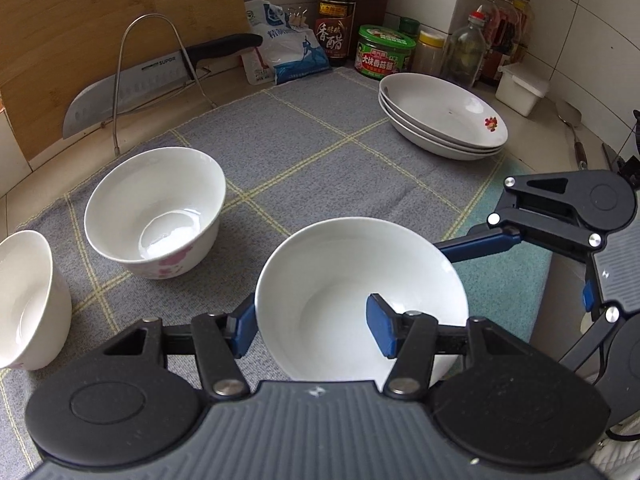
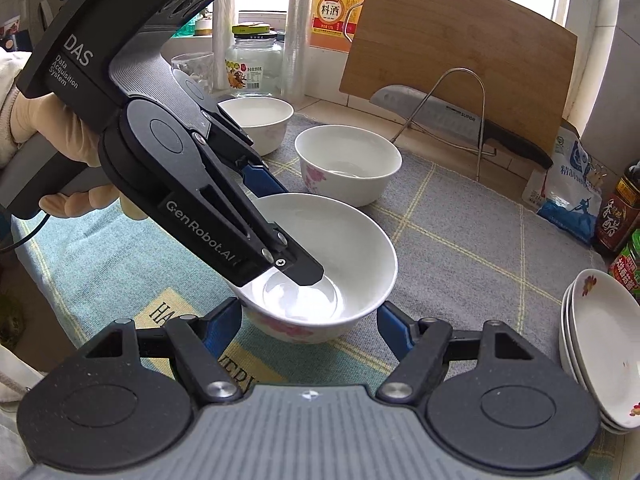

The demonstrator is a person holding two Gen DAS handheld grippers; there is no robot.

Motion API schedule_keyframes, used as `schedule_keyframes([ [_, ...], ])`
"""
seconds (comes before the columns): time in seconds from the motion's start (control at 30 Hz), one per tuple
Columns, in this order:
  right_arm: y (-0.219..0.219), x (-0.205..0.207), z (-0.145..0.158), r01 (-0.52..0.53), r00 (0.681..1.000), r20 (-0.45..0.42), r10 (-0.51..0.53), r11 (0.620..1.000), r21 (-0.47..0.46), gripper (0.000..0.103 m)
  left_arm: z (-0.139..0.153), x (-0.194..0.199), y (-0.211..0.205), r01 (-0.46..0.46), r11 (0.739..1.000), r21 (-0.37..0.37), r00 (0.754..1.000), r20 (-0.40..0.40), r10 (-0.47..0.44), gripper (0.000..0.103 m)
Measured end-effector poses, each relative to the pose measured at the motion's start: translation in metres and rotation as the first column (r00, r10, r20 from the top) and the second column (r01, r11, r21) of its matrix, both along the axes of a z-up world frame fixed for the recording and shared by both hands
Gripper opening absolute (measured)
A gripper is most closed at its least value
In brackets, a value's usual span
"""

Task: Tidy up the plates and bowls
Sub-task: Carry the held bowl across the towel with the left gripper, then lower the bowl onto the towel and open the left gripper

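Left gripper (image 1: pixel 312 326) grips one bowl (image 1: pixel 352 280) (three bowls total).

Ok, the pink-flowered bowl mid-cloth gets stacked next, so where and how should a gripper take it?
Pinch the flowered bowl by its rim, from above on the near side, one finger inside the wall, one outside. It stands upright, mouth up, apart from the left bowl, and is likely too wide to span. The left gripper grips the near bowl that way.

Three white bowls (image 1: pixel 154 212), three stacked plates (image 1: pixel 444 116), two hand-held grippers (image 1: pixel 312 330), one knife (image 1: pixel 160 76).
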State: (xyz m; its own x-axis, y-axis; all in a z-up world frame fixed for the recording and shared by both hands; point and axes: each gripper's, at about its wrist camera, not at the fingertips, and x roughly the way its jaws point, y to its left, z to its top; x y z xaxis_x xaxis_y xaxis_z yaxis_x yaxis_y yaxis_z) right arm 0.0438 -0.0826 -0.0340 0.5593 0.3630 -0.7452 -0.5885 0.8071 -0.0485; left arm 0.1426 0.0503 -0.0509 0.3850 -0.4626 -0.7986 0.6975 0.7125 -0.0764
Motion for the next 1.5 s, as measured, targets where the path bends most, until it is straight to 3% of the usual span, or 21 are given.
schedule_keyframes([
  [0.43, -0.01, 0.002, -0.005, 0.003, 1.0, -0.029, -0.003, 1.0, -0.006, 0.079, -0.009, 0.0, -0.009, -0.001, 1.0, -0.014, 1.0, -0.023, 0.001, 0.059],
  [0.5, -0.01, 0.003, -0.005, -0.007, 0.999, -0.033, 0.007, 1.0, 0.004, 0.085, -0.009, -0.001, -0.008, 0.006, 0.999, -0.032, 1.0, -0.028, -0.007, 0.065],
  [0.57, -0.009, 0.001, -0.004, -0.027, 0.999, -0.031, 0.027, 1.0, 0.014, 0.103, -0.007, -0.003, -0.008, 0.008, 0.999, -0.049, 1.0, -0.022, -0.009, 0.079],
  [0.6, -0.008, 0.0, -0.003, -0.034, 0.999, -0.02, 0.035, 0.999, 0.02, 0.103, -0.006, -0.004, -0.008, 0.007, 0.999, -0.051, 1.0, -0.009, -0.007, 0.087],
  [1.0, -0.01, 0.004, 0.001, -0.008, 1.0, -0.003, 0.008, 1.0, 0.02, 0.103, 0.011, -0.008, 0.011, -0.083, 0.994, -0.067, 0.993, 0.074, 0.087, 0.095],
  [1.17, -0.01, 0.008, 0.005, 0.001, 1.0, 0.002, -0.001, 1.0, 0.026, 0.103, 0.017, -0.008, 0.022, -0.139, 0.989, -0.06, 0.98, 0.134, 0.146, 0.098],
  [1.5, -0.016, 0.029, 0.015, 0.037, 0.999, 0.008, -0.037, 0.998, 0.042, 0.103, 0.008, 0.004, 0.044, -0.273, 0.961, -0.042, 0.945, 0.177, 0.277, 0.1],
])
